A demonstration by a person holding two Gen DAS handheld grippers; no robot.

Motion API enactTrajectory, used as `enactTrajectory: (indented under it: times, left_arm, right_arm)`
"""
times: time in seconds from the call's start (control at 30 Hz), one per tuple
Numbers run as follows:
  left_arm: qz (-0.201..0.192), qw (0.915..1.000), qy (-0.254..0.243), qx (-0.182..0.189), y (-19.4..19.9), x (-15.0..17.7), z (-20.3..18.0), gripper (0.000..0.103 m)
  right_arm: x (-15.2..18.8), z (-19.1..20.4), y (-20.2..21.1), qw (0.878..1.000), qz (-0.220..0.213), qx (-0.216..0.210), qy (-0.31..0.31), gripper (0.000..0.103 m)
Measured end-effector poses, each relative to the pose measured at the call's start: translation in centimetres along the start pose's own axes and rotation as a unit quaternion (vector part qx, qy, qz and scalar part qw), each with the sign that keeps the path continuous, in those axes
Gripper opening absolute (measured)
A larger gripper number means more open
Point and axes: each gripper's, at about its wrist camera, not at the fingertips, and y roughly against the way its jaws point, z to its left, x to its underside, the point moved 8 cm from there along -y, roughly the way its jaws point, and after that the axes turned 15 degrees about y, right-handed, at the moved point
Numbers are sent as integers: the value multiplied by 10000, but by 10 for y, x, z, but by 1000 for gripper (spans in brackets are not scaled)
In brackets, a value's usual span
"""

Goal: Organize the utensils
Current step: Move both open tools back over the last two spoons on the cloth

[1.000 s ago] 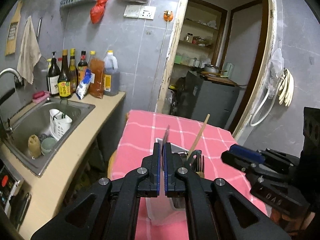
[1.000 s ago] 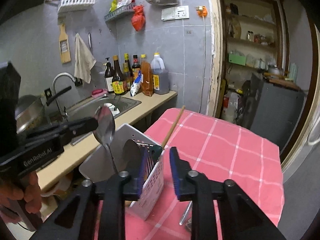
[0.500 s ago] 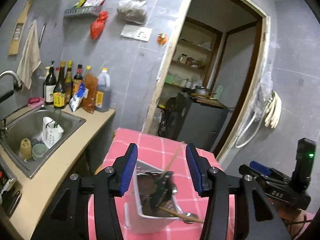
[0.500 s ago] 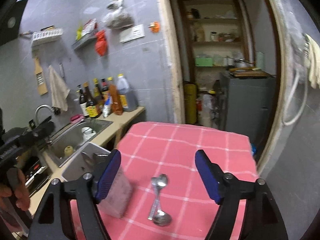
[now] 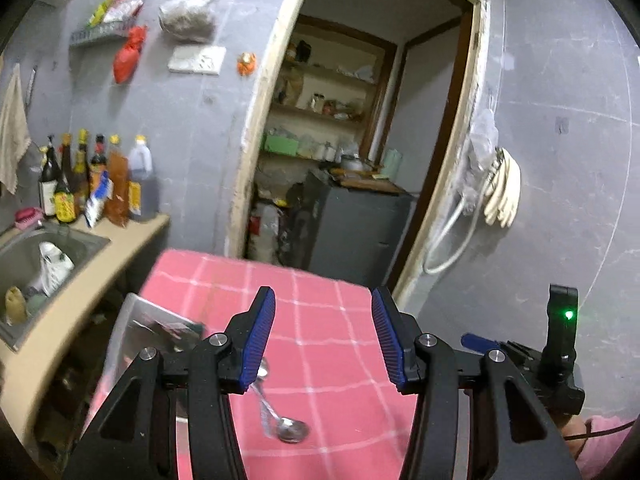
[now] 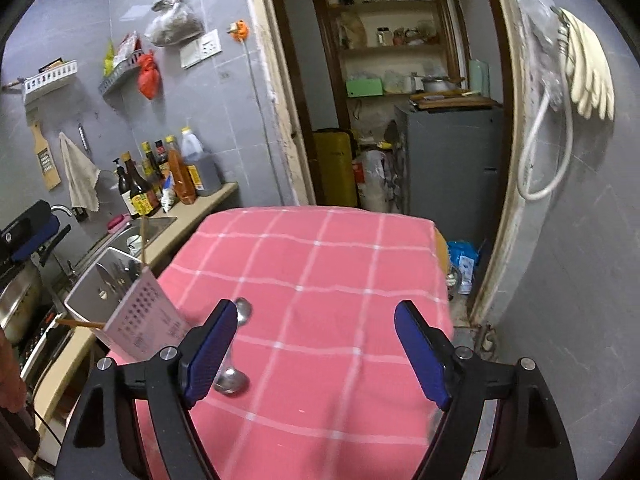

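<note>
Both sets of jaws stand apart with nothing between the blue pads: the left gripper is spread to a moderate gap over the pink checked tablecloth, and the right gripper is spread wider above the same cloth. From the left wrist, going left to right: a steel sink set in a beige counter holds a white cup-like basket and two small rounded items; behind it stand about six bottles, their labels too blurred to read. Next comes the white utensil caddy, at the left edge of the table, dark utensils inside it, motion-blurred. Just right of it, partly behind the left finger, two metal spoons lie on the cloth, their handles crossing, one bowl near the camera. Farther right, the other gripper shows a green light, held by a hand in a pink sleeve. From the right wrist, the order is similar: the left gripper's blue pad at far left, a grater and a cloth on the wall, the bottle row with one yellow label whose characters cannot be made out, then the caddy's perforated white face with a wooden chopstick rising from it and another poking out low on its left. The two spoons lie just right of the caddy, one bowl far and one bowl near, partly hidden by the right gripper's left finger. Beyond, a doorway opens onto shelves, and pale gloves hang on the right wall. No writing can be read anywhere.
</note>
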Motion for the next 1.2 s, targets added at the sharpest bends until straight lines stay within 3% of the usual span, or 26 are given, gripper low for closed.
enactTrajectory:
  times: [0.23, 0.57, 0.77, 0.9, 1.2]
  left_arm:
    - [673, 9971, 161, -308, -45, 58, -10, 44]
    - [1330, 9803, 542, -1353, -95, 131, 38, 44]
    - [1394, 9667, 849, -1971, -118, 136, 74, 44]
    - [1377, 9625, 887, -2162, -129, 130, 88, 44]
    - [1551, 9604, 646, -2222, -151, 114, 97, 44]
  right_arm:
    - [21, -38, -10, 9996, 223, -169, -22, 79]
    - [49, -54, -55, 9949, 627, -788, -98, 79]
    - [58, -45, -93, 9894, 835, -1181, -122, 79]
    - [61, -36, -110, 9864, 928, -1347, -152, 78]
    - [79, -16, -116, 9802, 1167, -1571, -311, 67]
